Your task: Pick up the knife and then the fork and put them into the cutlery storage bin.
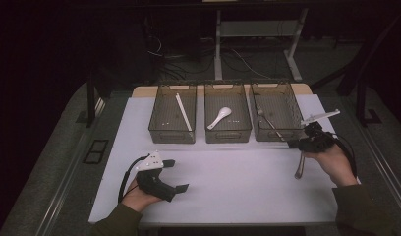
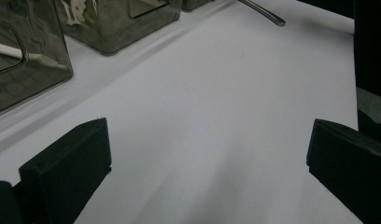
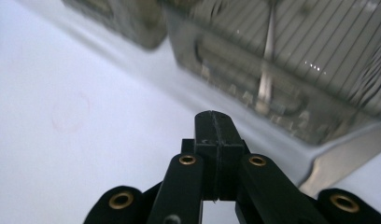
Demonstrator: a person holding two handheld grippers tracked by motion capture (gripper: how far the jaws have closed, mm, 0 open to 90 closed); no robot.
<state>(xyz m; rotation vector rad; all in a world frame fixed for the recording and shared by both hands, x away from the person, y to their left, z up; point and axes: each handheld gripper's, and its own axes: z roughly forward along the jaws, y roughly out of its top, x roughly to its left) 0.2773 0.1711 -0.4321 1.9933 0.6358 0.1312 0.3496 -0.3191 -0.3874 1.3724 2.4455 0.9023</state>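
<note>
Three mesh baskets (image 1: 227,129) in a row at back of counter (image 1: 223,182): white stick (image 1: 183,112) in left one, white spoon (image 1: 219,118) in middle, fork (image 1: 270,123) in right. Left gripper (image 1: 175,175) low on counter front-left, jaws wide apart, nothing between. Right gripper (image 1: 293,143) by right basket, jaws pressed together on metal utensil (image 1: 300,166), handle hanging toward counter.
</note>
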